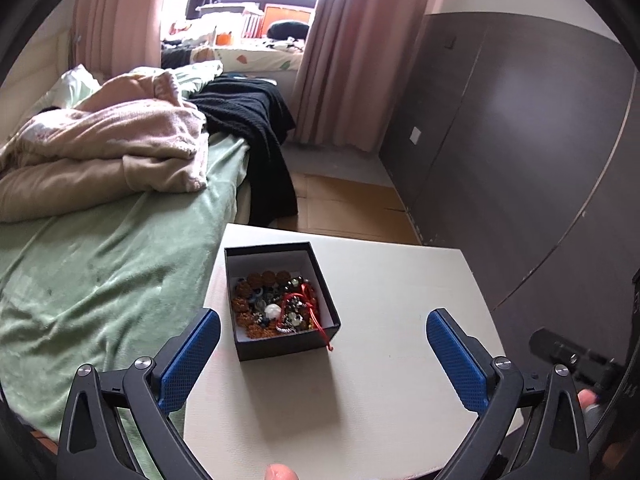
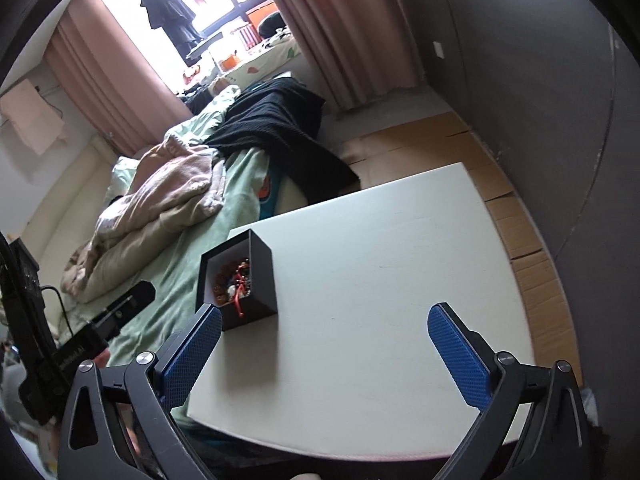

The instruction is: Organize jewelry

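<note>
The box [image 1: 282, 300] sits on the table [image 1: 380, 360], just left of centre in the left wrist view and near the table's left edge beside the bed [image 1: 100, 260]. It is a small square box, matte black outside, white inside, with stiff walls and no lid on it. The jewelry [image 1: 276, 300] fills its lower half in a tangle: knobbly brown beads, dark and pale round beads, one white pearl-like bead, silvery bits. A red cord [image 1: 316, 316] loops through the pile and hangs over the near wall.

The left claw [image 1: 322, 354] has its blue, cross-hatched pads spread wide and holds nothing; it hangs above the table just short of the box. The right claw [image 2: 324, 346] is likewise wide apart and empty, with the box at centre left of its view, next to its left pad.

Likely risks: the strands look knotted together, so lifting one piece may drag others out, and round beads would roll off the smooth table. The cord over the wall could snag a pad and tip or slide the light box toward the bed edge. Thin chains may slip between broad pads.
</note>
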The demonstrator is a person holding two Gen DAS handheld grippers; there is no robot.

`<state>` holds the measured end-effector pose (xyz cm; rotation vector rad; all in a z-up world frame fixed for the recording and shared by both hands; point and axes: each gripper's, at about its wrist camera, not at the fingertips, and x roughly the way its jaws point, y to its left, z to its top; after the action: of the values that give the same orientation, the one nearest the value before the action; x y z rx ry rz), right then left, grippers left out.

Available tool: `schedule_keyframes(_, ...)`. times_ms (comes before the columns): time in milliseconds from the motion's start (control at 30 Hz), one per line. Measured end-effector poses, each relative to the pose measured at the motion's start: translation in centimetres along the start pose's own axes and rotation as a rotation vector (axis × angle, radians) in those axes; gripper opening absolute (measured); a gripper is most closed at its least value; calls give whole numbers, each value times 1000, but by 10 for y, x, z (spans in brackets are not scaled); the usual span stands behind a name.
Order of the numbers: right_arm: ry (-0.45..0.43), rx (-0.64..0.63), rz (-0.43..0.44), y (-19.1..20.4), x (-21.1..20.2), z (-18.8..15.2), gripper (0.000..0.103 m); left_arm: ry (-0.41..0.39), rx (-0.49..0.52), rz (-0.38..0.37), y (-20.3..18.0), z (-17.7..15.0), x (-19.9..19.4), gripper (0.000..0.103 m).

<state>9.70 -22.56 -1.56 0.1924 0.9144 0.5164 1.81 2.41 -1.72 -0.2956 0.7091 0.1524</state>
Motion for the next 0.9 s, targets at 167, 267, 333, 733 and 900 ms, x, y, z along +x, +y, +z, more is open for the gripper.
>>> schedule_keyframes(167, -22, -27, -19, 2, -10, -4, 103, -24, 12, 2, 0, -14, -4, 103)
schedule_keyframes(267, -32, -53, -36, 4, -15, -8, 103, -56, 11, 7, 3, -20, -10, 103)
schedule_keyframes(333, -38, -61, -51, 5, -17, -10, 103, -50, 3, -6, 4, -21, -9, 103)
schedule_keyframes(733, -66, -83, -78, 7, -25, -17, 103, -58, -7, 7, 7, -26, -18, 103)
schedule_keyframes(900, -77, -96, -75, 13, -30, -19, 103, -62, -8, 14, 7, -26, -22, 103)
